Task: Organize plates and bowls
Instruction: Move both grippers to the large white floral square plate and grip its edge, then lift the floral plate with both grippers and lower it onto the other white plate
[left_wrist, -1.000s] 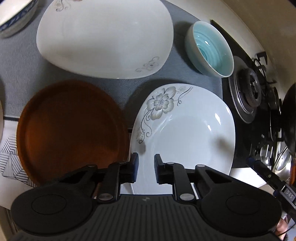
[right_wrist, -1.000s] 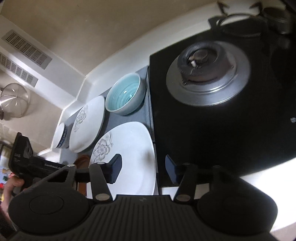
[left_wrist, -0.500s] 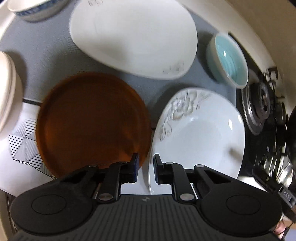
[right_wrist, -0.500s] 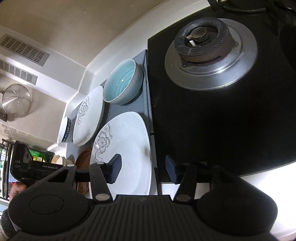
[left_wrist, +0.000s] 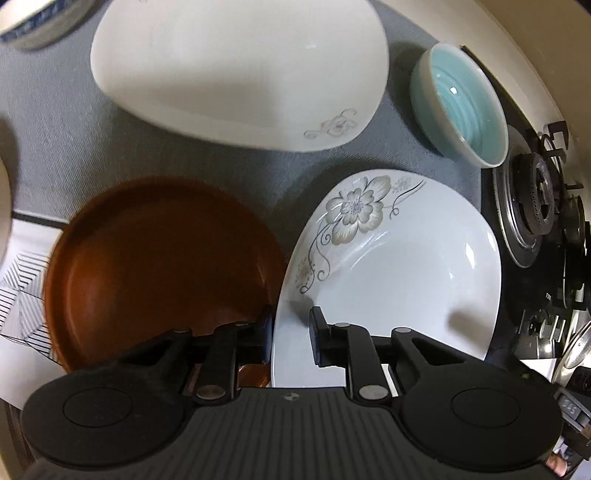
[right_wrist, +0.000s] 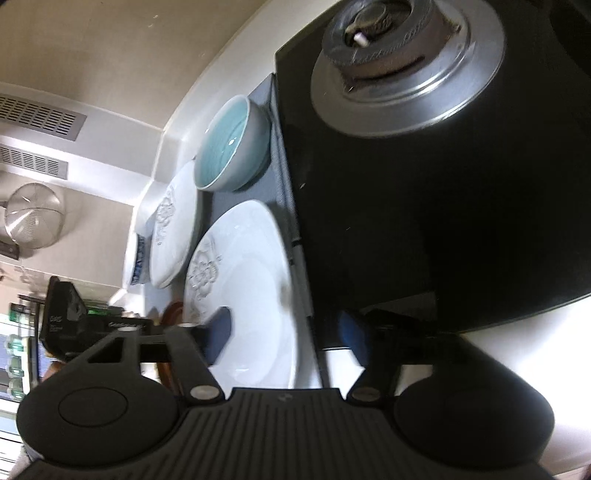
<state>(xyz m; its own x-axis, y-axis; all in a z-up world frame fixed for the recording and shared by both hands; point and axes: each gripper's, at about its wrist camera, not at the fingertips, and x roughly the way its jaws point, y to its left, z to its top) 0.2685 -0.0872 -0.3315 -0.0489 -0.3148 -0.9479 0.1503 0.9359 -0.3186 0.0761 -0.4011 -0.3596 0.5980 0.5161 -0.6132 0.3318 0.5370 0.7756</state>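
While right gripper (right_wrist: 286, 334) closes astride flowered plate (right_wrist: 255, 295) rim, left gripper (left_wrist: 291, 332), opening, straddles opposite edge.

The near plate (left_wrist: 399, 280) is white with a grey flower and dark curling stems on its rim. The far plate (left_wrist: 236, 70) is white with a faint grey flower. The round dish (left_wrist: 159, 269) is plain reddish brown. The bowl (left_wrist: 461, 103) is turquoise inside with ringed ridges, pale grey outside. The mat (left_wrist: 62, 147) is grey.
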